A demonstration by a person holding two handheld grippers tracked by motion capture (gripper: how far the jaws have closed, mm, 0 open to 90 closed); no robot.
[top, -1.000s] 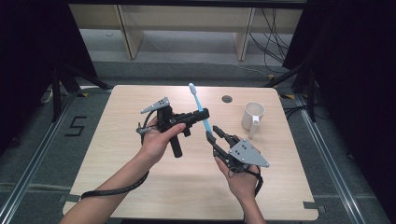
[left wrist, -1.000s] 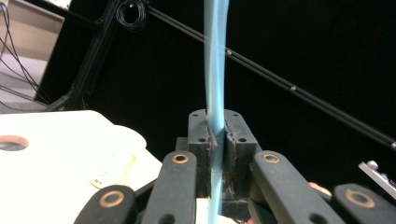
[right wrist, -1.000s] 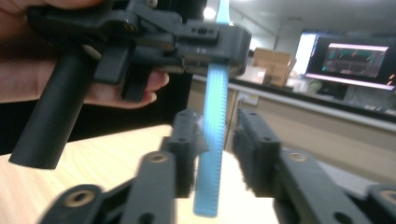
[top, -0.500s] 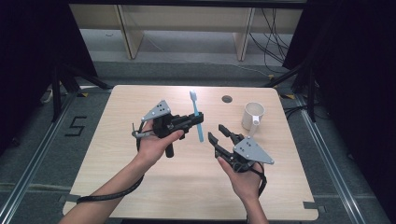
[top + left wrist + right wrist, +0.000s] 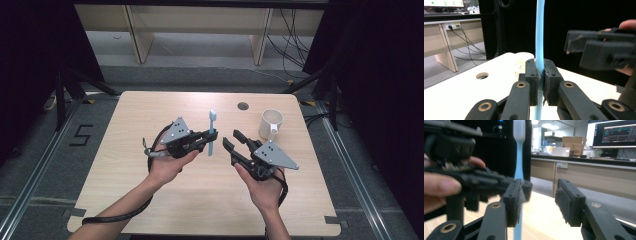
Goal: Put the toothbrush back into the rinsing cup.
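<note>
A light blue toothbrush (image 5: pixel 212 122) stands upright over the middle of the table, bristle head at the top. My left gripper (image 5: pixel 206 139) is shut on its handle. In the left gripper view the handle (image 5: pixel 540 30) is pinched between the two pads (image 5: pixel 533 75). My right gripper (image 5: pixel 232 139) hovers just right of the brush, open. Its jaws have just been closing a little, and nothing is between them. In the right gripper view the brush (image 5: pixel 519 157) rises behind the left pad (image 5: pixel 514 200), and the right gripper (image 5: pixel 540 202) stays apart from it.
A white mug (image 5: pixel 271 124) stands at the back right of the wooden table (image 5: pixel 125 180), handle toward me. A round cable hole (image 5: pixel 243 106) lies near the far edge. Shelving and cables sit beyond the table.
My left hand has rolled and sunk slightly, so the toothbrush went from leaning to upright. My right gripper's jaws stand wider than a second ago.
</note>
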